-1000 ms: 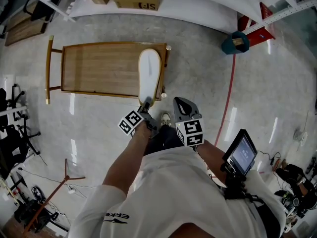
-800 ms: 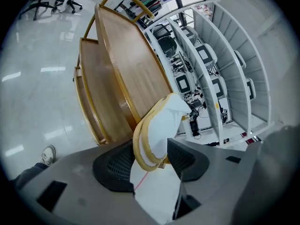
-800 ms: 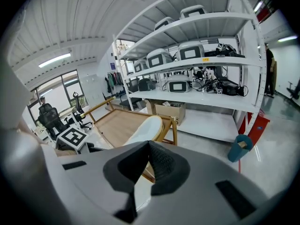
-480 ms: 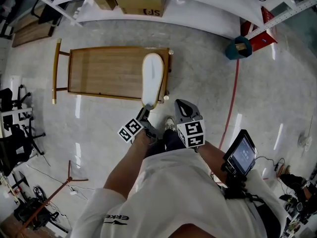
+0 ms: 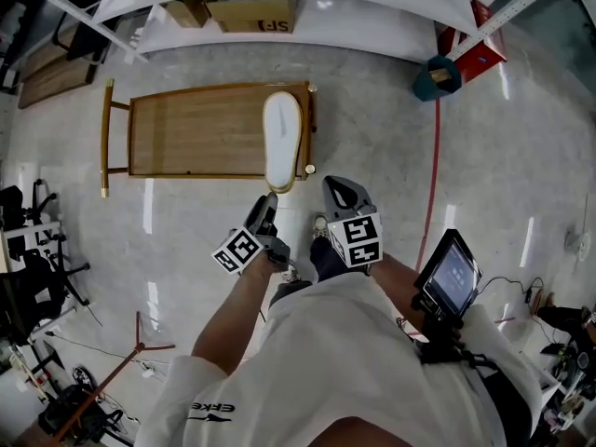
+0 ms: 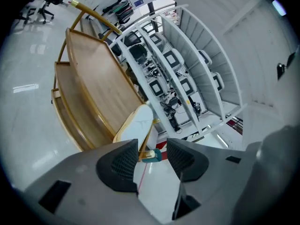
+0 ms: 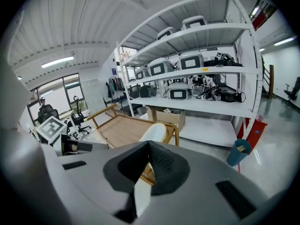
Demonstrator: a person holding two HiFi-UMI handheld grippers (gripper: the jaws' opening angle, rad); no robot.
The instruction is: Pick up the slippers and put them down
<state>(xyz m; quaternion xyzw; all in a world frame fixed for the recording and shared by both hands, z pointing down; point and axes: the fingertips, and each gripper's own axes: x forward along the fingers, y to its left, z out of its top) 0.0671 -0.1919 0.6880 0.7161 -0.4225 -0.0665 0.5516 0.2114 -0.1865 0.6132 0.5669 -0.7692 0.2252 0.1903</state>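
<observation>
A white slipper (image 5: 282, 138) with a beige sole lies lengthways on the right end of a low wooden slatted table (image 5: 196, 138). It also shows in the left gripper view as the slipper (image 6: 136, 124) and in the right gripper view as the slipper (image 7: 154, 132). My left gripper (image 5: 266, 209) hangs just short of the slipper's near end, apart from it. In its own view the left gripper (image 6: 153, 147) is open with nothing between the pads. My right gripper (image 5: 337, 192) is beside it, over the floor. The right gripper (image 7: 149, 146) has its tips together and holds nothing.
A teal bin (image 5: 436, 78) stands at the far right beside a red line on the floor (image 5: 431, 194). White shelving (image 5: 307, 17) with a cardboard box (image 5: 251, 11) runs behind the table. A tablet (image 5: 451, 277) hangs at my right side. My shoe (image 5: 319, 223) is between the grippers.
My left gripper has risen and drawn back from the slipper's near end, rolling a little. The slipper stays on the table. The right gripper has barely shifted.
</observation>
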